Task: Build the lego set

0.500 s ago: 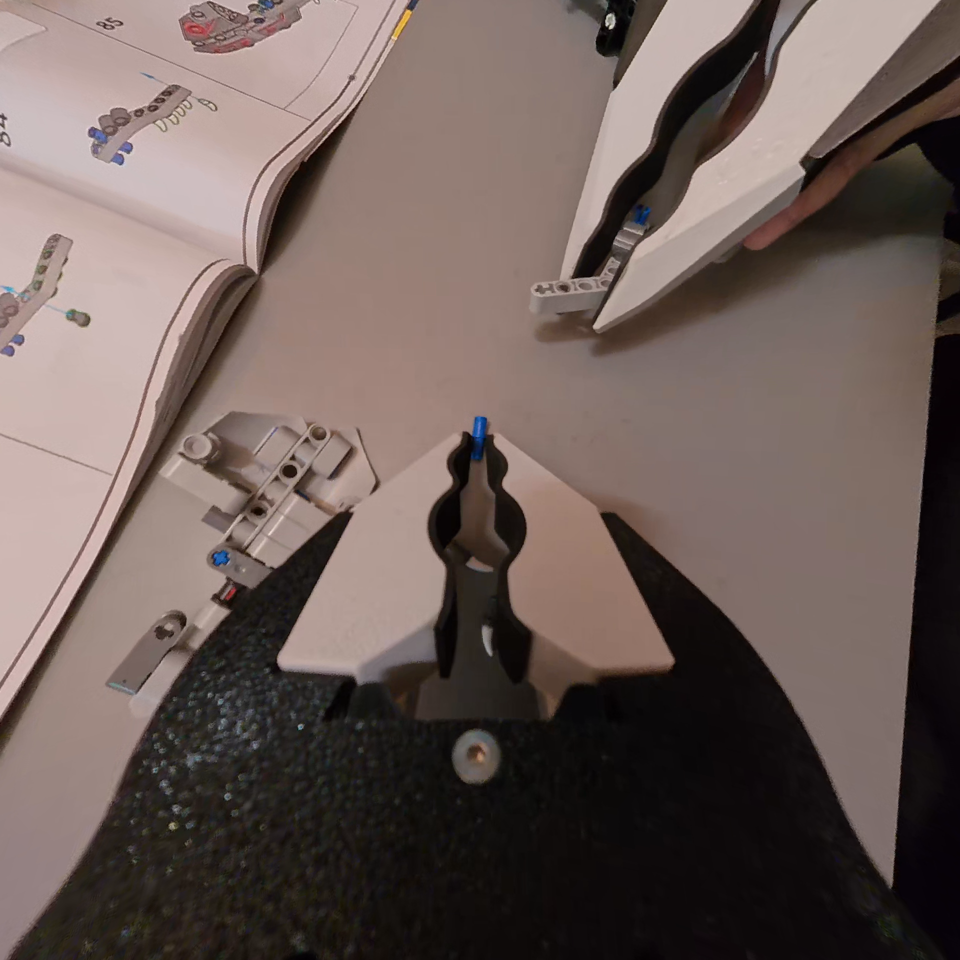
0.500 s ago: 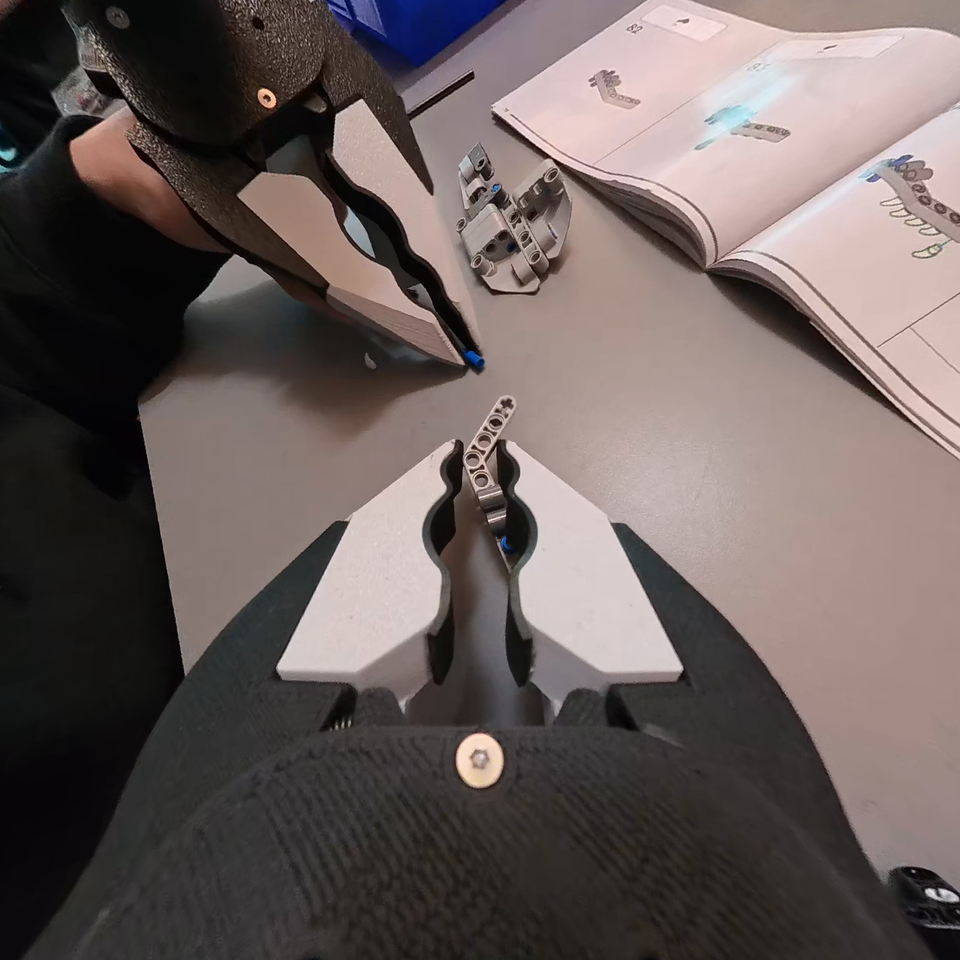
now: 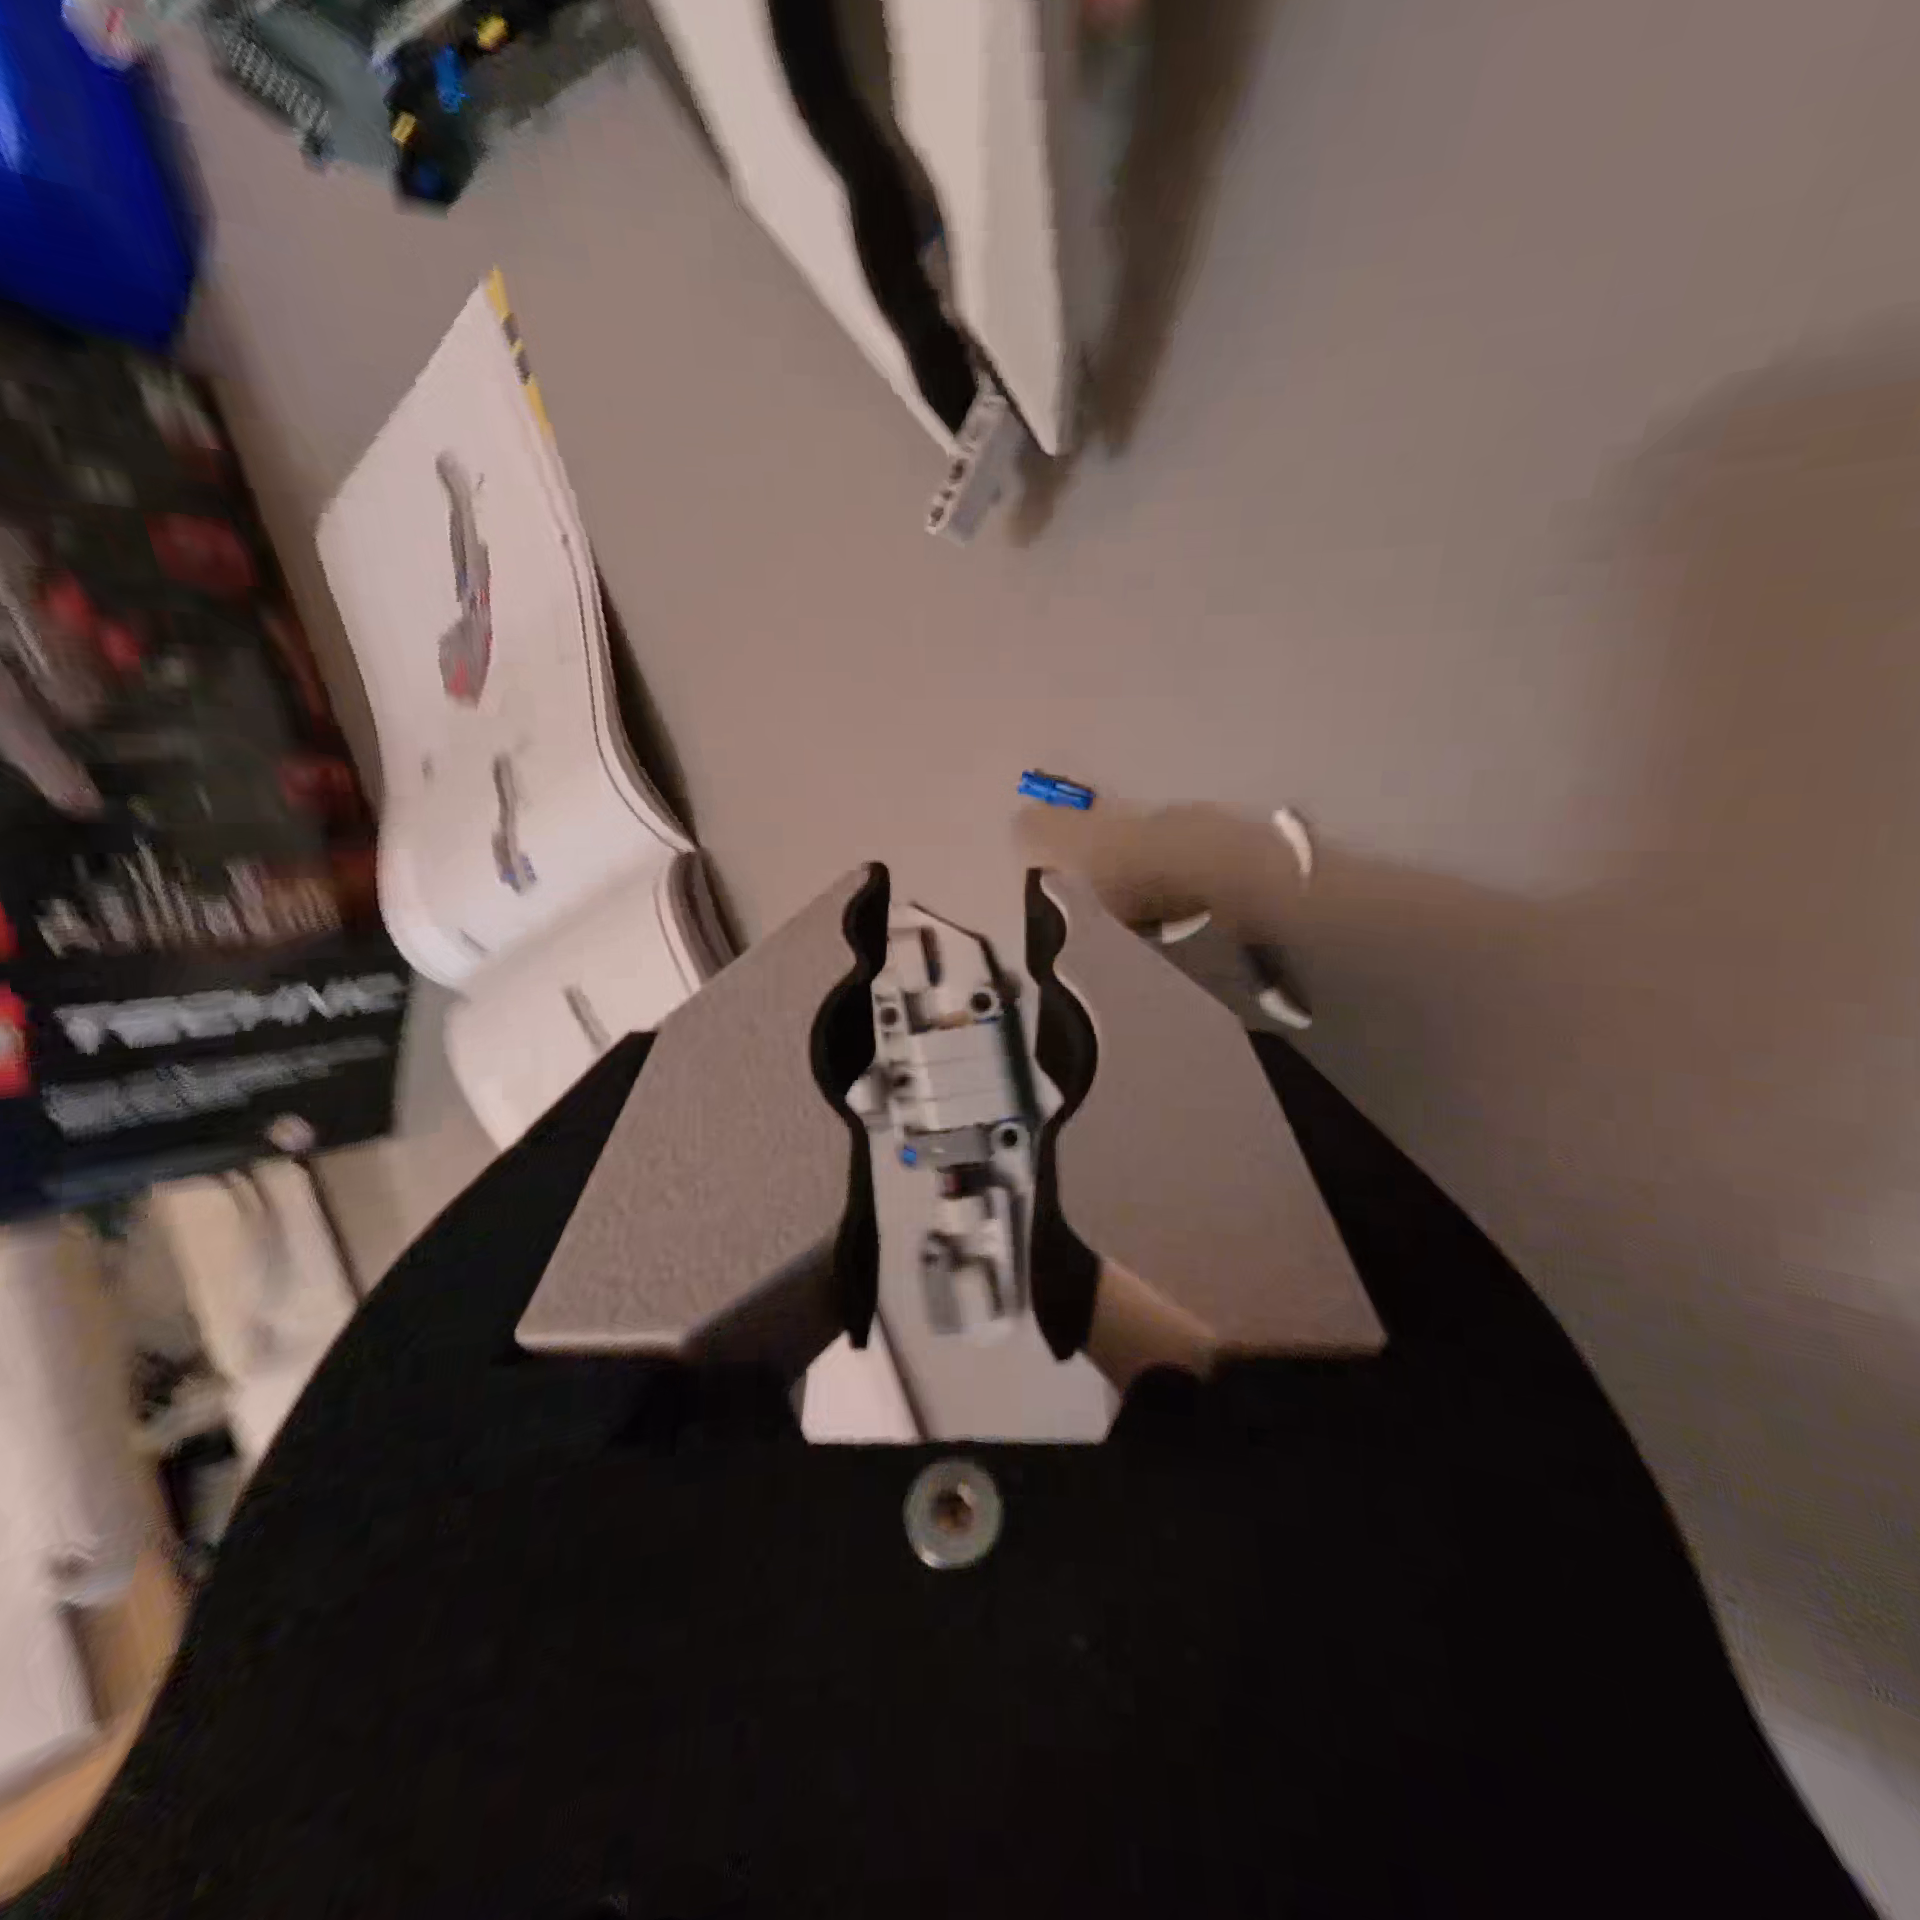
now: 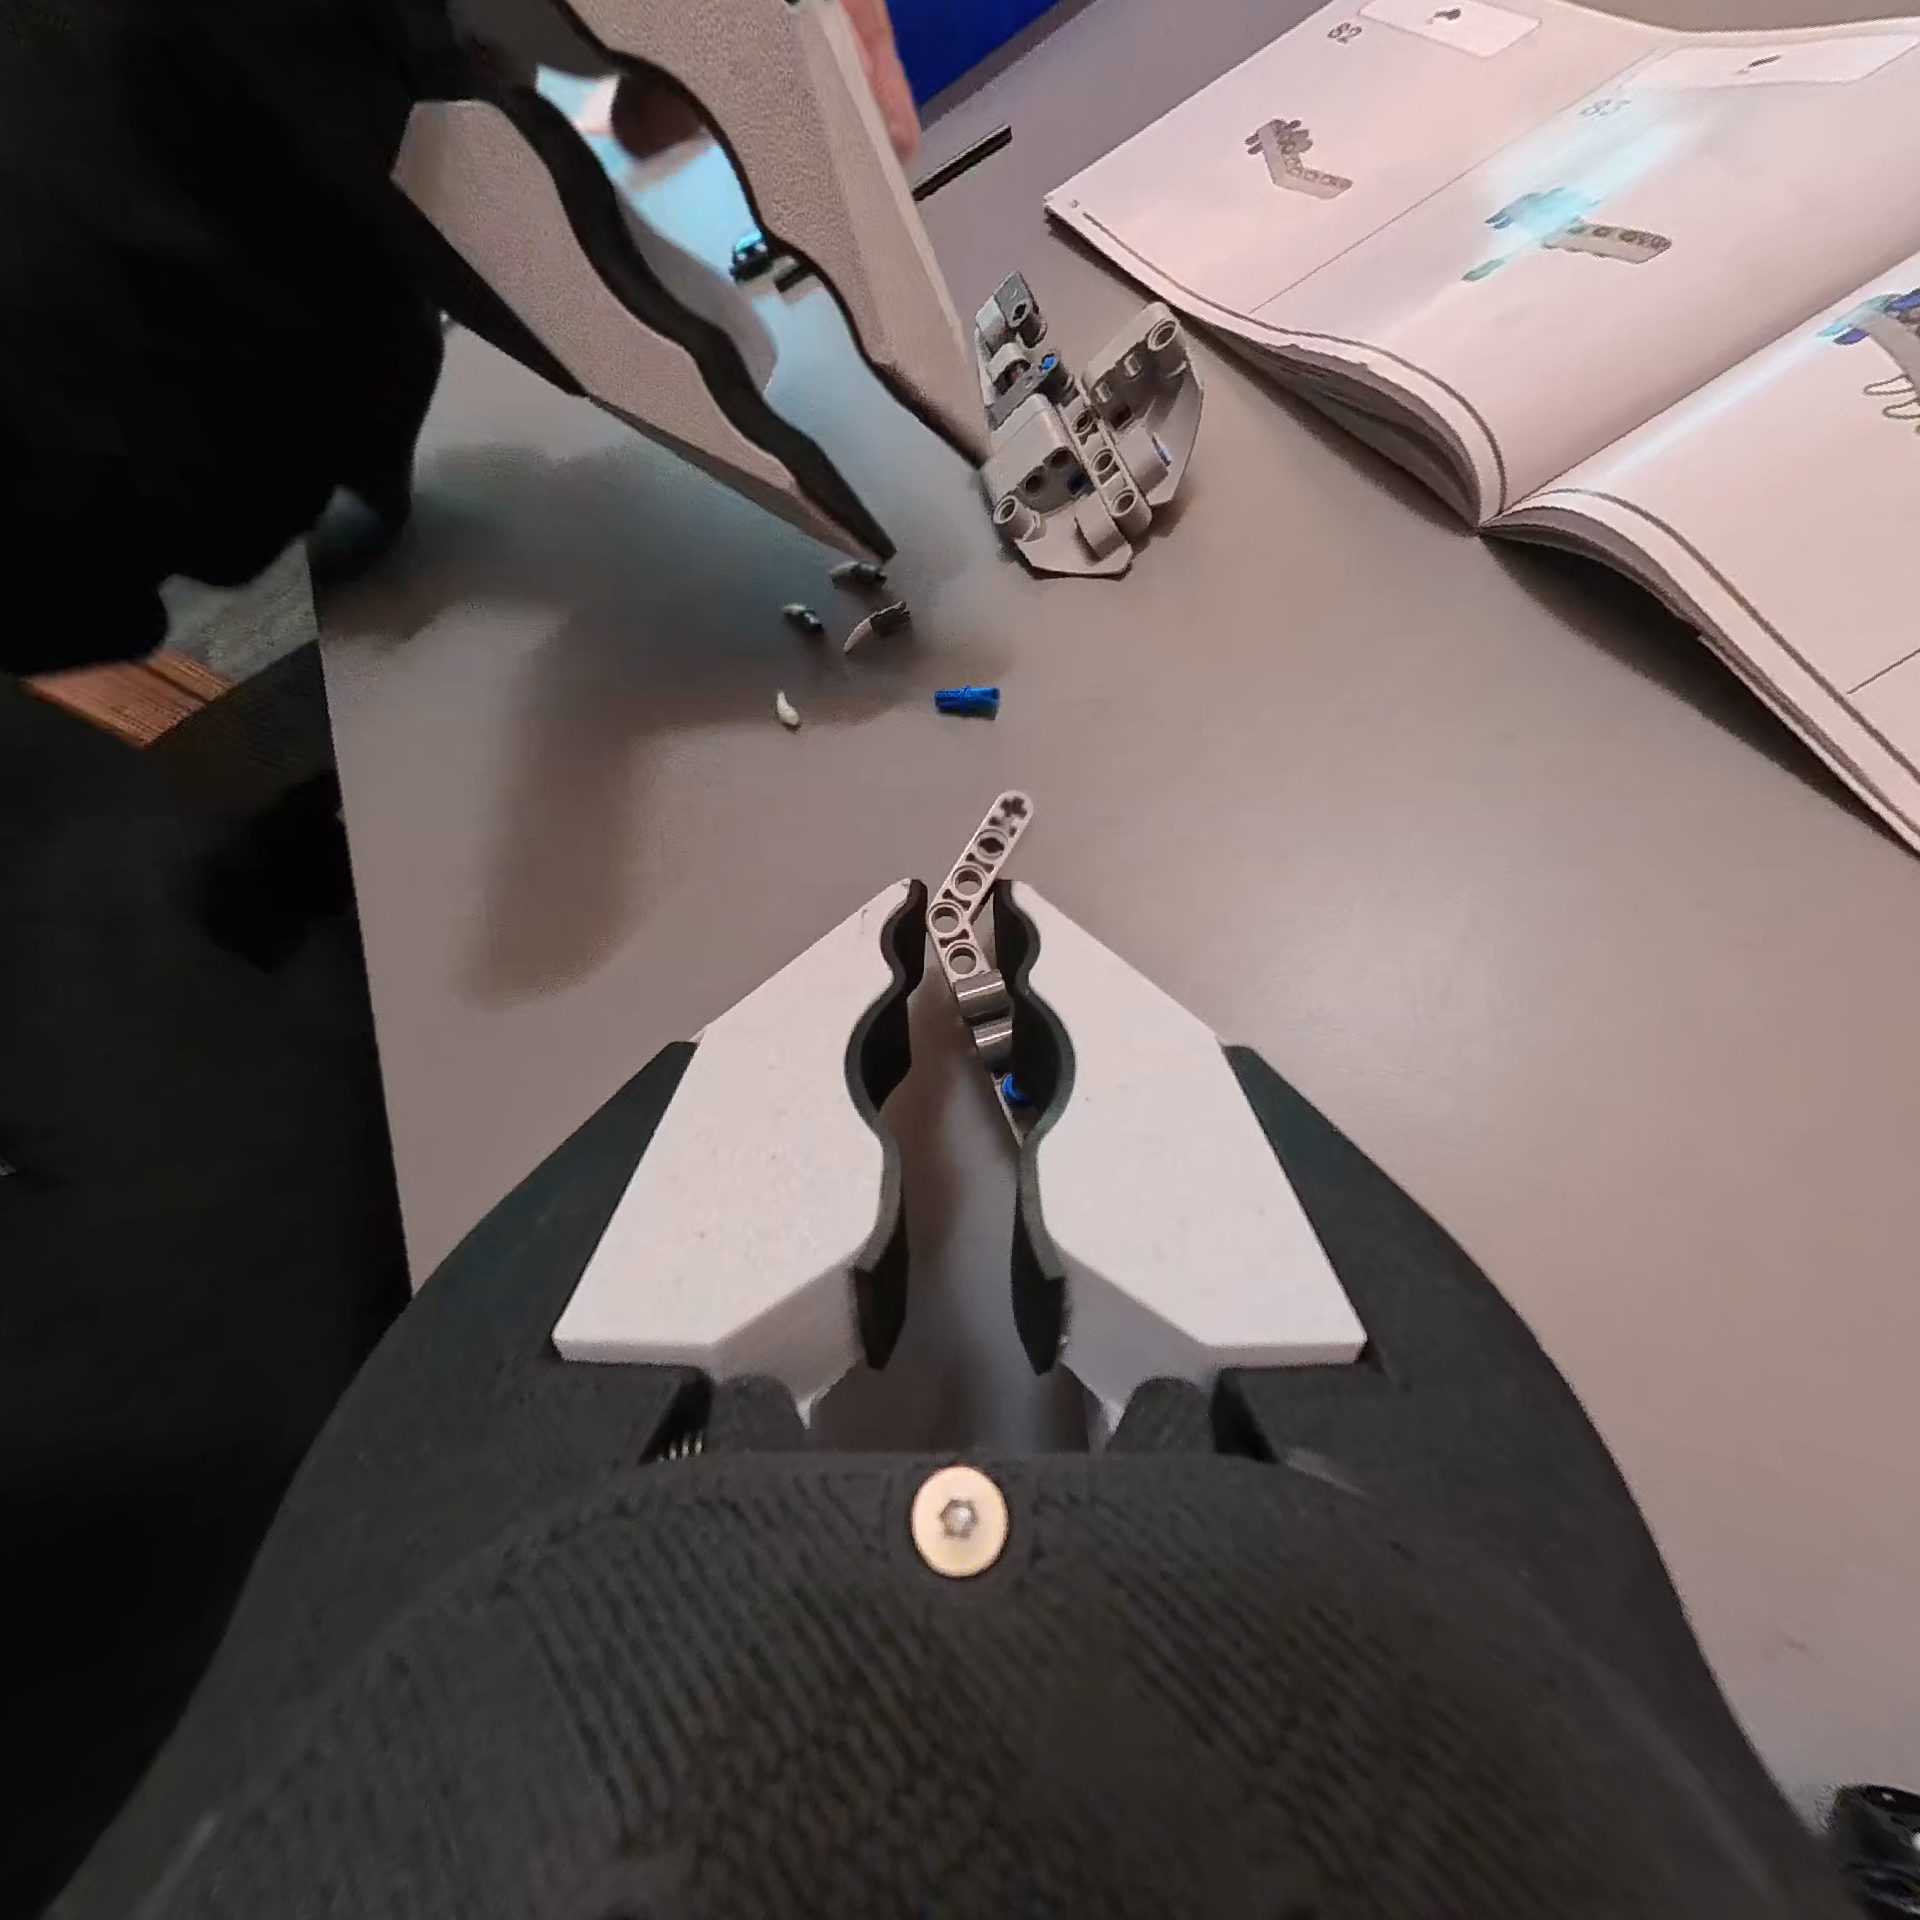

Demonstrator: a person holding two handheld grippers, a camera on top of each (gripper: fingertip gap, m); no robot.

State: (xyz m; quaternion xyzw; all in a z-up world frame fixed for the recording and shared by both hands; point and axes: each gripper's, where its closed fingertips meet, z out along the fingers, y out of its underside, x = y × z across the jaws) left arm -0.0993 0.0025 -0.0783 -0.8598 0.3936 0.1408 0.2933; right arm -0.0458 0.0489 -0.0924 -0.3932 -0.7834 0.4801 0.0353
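Both tongs work over a plain grey desk (image 4: pixel 1351 831). Right tongs (image 4: pixel 961 894), at the centre of the right wrist view, are nearly closed and pinch a light grey lego beam (image 4: pixel 977 883) that juts past the tips at a tilt, a blue pin showing deeper between the jaws. Left tongs (image 4: pixel 925 509), in the upper left of that view, stand wide apart, one tip touching or just beside a grey lego assembly (image 4: pixel 1081 457), the other down by a few small loose pieces (image 4: pixel 862 613); they hold nothing. A loose blue pin (image 4: pixel 966 698) lies on bare desk between the two tools. In the blurred left wrist view the left tongs (image 3: pixel 956 883) frame the assembly (image 3: pixel 956 1091), with the blue pin (image 3: pixel 1055 790) just beyond the tips and the right tongs (image 3: pixel 987 436) with the beam (image 3: pixel 971 488) at the upper centre. An open instruction booklet (image 4: pixel 1558 312) fills the upper right of the right wrist view, leaving open grey surface at centre right. The desk's near edge runs down the left of that view, with floor beyond. A dark printed box (image 3: pixel 177 779) and a blue bin (image 3: pixel 83 156) sit at the left of the left wrist view; their printing is too blurred to read.
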